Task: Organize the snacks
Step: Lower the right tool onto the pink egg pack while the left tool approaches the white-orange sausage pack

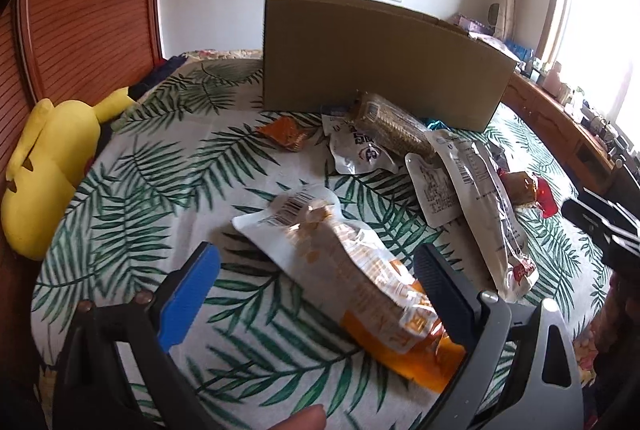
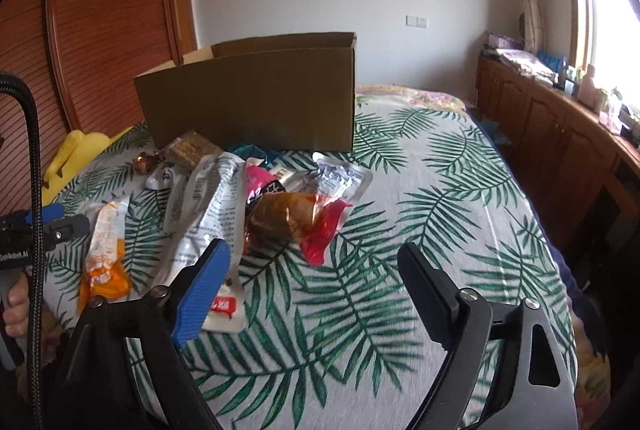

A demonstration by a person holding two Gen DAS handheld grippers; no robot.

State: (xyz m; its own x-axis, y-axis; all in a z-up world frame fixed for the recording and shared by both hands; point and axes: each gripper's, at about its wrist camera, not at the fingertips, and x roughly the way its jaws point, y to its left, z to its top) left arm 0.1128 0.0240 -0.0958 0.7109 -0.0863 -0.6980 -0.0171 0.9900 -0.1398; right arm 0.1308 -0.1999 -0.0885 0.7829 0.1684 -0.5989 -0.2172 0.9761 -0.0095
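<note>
Left claw (image 1: pixel 316 272) is spread wide over the bed (image 1: pixel 168 190), and the orange-and-white snack bag (image 1: pixel 360 270) lies flat on the leaf-print cover between its two fingers, the blue pad (image 1: pixel 188 294) standing clear of it on one side, the black finger (image 1: pixel 444 290) just beside its orange end, and whether that one touches the wrapper I cannot tell. A fingertip of the person pokes in at the bottom edge of that view. Over on the other side, the right claw (image 2: pixel 314 258) hangs open above bare bedcover with nothing between its fingers; its blue pad (image 2: pixel 200 294) sits in front of the lower end of the long white packet (image 2: pixel 212 222). The rest of the snacks sit in a loose heap in front of the cardboard box (image 2: pixel 256 98), which stands open-topped on the bed toward the wooden headboard (image 2: pixel 100 14): a brown pastry in a red wrapper (image 2: pixel 296 220), a pink packet (image 2: pixel 260 182) behind it, a silvery pouch (image 2: pixel 340 178) next to that, and a grainy brown bar (image 1: pixel 392 128) leaning nearest the box. A small orange sachet (image 1: pixel 286 134) lies a little apart from the pile. A yellow plush toy (image 1: pixel 52 166) rests at the bed's edge beside the headboard, and a wooden cabinet (image 2: pixel 560 134) runs under the bright window.
</note>
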